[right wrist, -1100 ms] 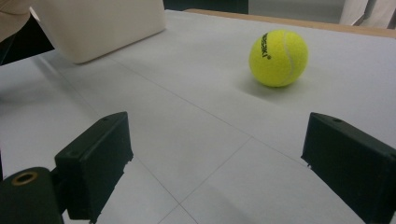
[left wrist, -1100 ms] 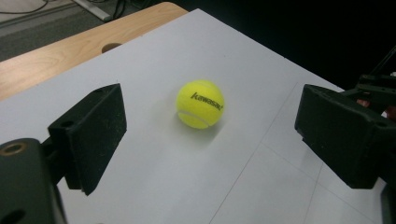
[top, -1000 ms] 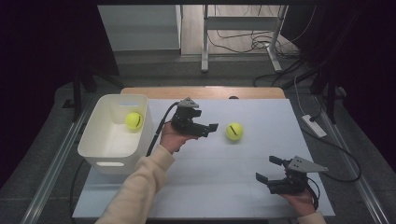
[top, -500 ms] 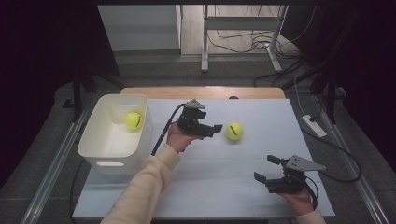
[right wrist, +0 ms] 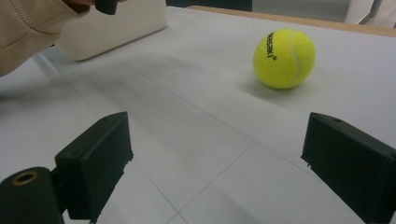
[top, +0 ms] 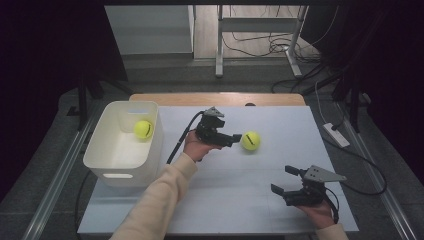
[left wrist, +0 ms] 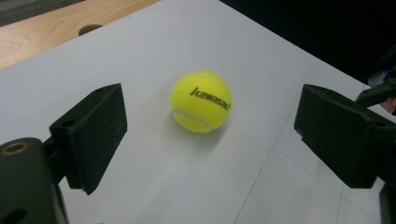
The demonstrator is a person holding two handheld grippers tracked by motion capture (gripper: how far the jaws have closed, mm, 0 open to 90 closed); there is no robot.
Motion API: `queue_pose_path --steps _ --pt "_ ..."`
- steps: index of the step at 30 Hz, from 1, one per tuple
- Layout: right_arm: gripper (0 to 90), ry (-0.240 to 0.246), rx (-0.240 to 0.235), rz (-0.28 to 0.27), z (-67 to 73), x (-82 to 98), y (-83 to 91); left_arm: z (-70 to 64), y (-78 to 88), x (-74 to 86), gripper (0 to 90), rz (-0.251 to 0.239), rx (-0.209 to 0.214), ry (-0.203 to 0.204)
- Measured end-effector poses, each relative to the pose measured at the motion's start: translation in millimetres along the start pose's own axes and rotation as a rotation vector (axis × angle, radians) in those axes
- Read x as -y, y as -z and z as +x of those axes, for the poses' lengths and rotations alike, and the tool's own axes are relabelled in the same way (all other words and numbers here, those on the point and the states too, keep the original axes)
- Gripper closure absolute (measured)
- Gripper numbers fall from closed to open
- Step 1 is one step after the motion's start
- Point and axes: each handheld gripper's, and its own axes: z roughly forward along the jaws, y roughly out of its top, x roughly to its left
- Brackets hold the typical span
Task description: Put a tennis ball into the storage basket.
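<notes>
A yellow tennis ball (top: pixel 250 140) lies on the white table sheet, right of centre. My left gripper (top: pixel 234 140) is just left of it and points at it, open. In the left gripper view the ball (left wrist: pixel 201 101) lies a little beyond the two black jaws, in line with the gap and touching neither. My right gripper (top: pixel 282 180) rests near the front right of the table, open, with nothing between its jaws. In the right gripper view the same ball (right wrist: pixel 284 58) sits farther off, to the upper right. A second yellow ball (top: pixel 143 129) lies inside the white bin (top: pixel 100 150).
The white bin stands at the table's left side; its wall (right wrist: pixel 116 28) appears at the top left of the right gripper view, behind a beige sleeve (right wrist: pixel 28 32). A wooden strip (top: pixel 215 98) runs along the table's far edge. Cables lie on the floor beyond.
My left gripper has moved to the right and slightly down, closing in on the ball on the sheet. The right gripper and both balls have stayed put.
</notes>
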Motion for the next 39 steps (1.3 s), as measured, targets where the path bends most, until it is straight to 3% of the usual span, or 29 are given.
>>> queue_pose_path --steps 23,30,39 --pt "7.8 0.011 -0.010 0.012 -1.4 -0.7 -5.8 -3.4 -38.2 -0.7 10.2 0.076 0.010 -0.001" --pt "7.8 0.015 -0.009 0.012 -1.7 -0.6 -4.9 -8.5 -48.8 -4.7 10.2 0.075 0.018 -0.008" --pt "7.8 0.015 -0.009 0.016 -2.0 -0.3 -5.0 -5.6 -54.7 -5.6 10.2 0.076 0.011 0.001"
